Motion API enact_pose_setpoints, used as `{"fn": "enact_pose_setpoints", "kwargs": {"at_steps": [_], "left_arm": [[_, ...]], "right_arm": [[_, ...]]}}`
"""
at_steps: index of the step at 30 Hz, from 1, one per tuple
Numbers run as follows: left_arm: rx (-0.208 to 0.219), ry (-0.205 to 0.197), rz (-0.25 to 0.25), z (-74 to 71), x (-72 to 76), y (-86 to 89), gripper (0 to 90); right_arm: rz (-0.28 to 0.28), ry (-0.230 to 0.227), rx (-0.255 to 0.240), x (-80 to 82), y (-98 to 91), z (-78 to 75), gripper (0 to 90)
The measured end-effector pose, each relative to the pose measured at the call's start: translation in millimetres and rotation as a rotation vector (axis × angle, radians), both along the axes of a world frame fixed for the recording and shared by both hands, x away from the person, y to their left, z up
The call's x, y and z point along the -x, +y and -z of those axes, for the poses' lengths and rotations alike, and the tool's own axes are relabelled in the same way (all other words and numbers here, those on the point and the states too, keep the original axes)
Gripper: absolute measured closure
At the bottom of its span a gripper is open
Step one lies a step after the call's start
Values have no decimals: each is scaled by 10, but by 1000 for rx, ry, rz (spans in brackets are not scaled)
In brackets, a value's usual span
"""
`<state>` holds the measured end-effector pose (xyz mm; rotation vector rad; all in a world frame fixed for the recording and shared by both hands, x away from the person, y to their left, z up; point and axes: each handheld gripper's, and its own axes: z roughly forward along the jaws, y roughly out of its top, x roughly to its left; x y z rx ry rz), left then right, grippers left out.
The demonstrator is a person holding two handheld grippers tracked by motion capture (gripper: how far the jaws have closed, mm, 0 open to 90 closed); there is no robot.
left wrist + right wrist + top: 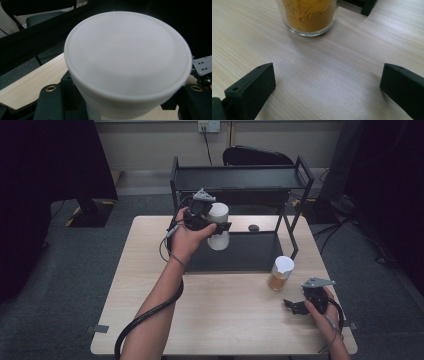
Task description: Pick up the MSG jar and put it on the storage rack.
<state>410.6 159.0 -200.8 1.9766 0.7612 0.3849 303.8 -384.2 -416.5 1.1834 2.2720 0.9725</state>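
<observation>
**White jar lifted at the rack**

We worked in a room with grey carpet, at one pale wood-grain table (pixel 225 320). On it stood one black metal rack (pixel 240 177) with two shelves. We counted two jars. Our left gripper (pixel 215 226) had its jaws clamped on the smooth white cylindrical container (pixel 218 234), held in the air above the rack's lower shelf. The glass jar of orange powder (pixel 279 275) stood just beside the rack's foot. Our right gripper (pixel 295 306) rested near it, jaws apart.

Black rack (pixel 240 210) behind; open tabletop (pixel 225 320) front.
</observation>
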Motion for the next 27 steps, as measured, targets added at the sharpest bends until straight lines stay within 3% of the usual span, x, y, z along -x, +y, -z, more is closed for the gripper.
{"fn": "enact_pose_setpoints", "kwargs": {"at_steps": [4, 9, 21, 24, 27], "left_arm": [[16, 7, 2, -100, -20, 5, 349], [-8, 2, 5, -260, -40, -3, 349], [3, -4, 0, -564, -49, 73, 349], [-31, -13, -5, -727, -26, 44, 349], [-27, -9, -9, -785, -23, 50, 349]], "right_arm": [[0, 0, 0, 0, 0, 0, 0], [0, 0, 0, 0, 0, 0, 0], [0, 0, 0, 0, 0, 0, 0], [0, 0, 0, 0, 0, 0, 0], [0, 0, 0, 0, 0, 0, 0]]}}
